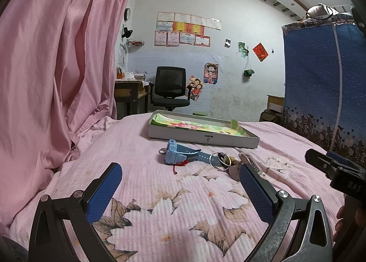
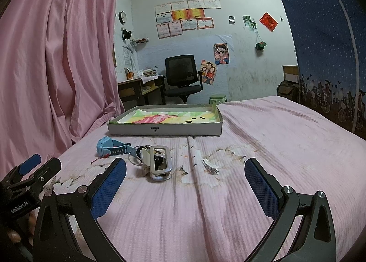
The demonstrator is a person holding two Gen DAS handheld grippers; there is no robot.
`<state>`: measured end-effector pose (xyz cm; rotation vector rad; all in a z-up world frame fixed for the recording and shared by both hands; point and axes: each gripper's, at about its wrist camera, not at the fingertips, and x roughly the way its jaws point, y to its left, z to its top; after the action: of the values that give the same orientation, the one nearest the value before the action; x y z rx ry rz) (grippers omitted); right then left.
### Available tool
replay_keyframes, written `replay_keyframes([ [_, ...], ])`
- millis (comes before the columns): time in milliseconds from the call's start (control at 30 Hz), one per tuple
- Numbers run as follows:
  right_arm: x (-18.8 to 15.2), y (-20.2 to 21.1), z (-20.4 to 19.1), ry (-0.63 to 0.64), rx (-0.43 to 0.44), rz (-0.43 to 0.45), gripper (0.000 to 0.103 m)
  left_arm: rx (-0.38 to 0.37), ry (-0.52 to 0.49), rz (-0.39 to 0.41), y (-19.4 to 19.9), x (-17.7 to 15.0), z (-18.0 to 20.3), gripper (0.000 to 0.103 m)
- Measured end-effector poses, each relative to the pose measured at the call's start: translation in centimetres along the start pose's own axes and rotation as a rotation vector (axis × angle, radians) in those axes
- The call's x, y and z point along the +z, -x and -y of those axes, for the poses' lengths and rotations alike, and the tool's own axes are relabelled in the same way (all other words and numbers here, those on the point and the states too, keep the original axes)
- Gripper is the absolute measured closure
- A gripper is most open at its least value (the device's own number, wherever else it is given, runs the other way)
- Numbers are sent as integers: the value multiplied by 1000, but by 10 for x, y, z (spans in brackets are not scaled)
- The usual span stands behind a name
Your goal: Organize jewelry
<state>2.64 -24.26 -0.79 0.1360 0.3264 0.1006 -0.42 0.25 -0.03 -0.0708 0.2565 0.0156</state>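
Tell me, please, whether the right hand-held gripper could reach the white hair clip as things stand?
Probably yes: the right hand-held gripper is open, and the white hair clip lies alone on the bedspread just ahead between its fingers, with nothing covering it.

Left of me: pink draped curtain [image 1: 57,67]
Ahead: black mesh office chair [image 1: 170,85], white certificate-covered wall [image 1: 240,33]
Right: blue fabric wardrobe [image 1: 320,79]

Watch [image 2: 112,148] left of bangle [image 2: 137,154]; tray [image 2: 164,130] behind; clip [image 2: 210,166] right.
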Motion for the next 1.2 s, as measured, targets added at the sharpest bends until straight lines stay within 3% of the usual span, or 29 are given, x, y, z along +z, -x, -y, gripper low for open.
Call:
replay_keyframes([
  [267,12,3,-7,9,1,17,1,-11,6,-41,-15,17,-8,0],
  [533,20,-32,-17,4,45,-65,1,-8,-57,-128,-55,34,-13,0],
  [733,28,-58,-14,-1,99,-145,1,-38,-25,-199,-89,44,-25,1],
  [900,25,-87,-20,-16,132,-238,1,-46,-6,-261,-115,48,-31,12],
  [1200,13,-124,-37,4,190,-370,5,-90,18,-396,-157,48,-28,43],
])
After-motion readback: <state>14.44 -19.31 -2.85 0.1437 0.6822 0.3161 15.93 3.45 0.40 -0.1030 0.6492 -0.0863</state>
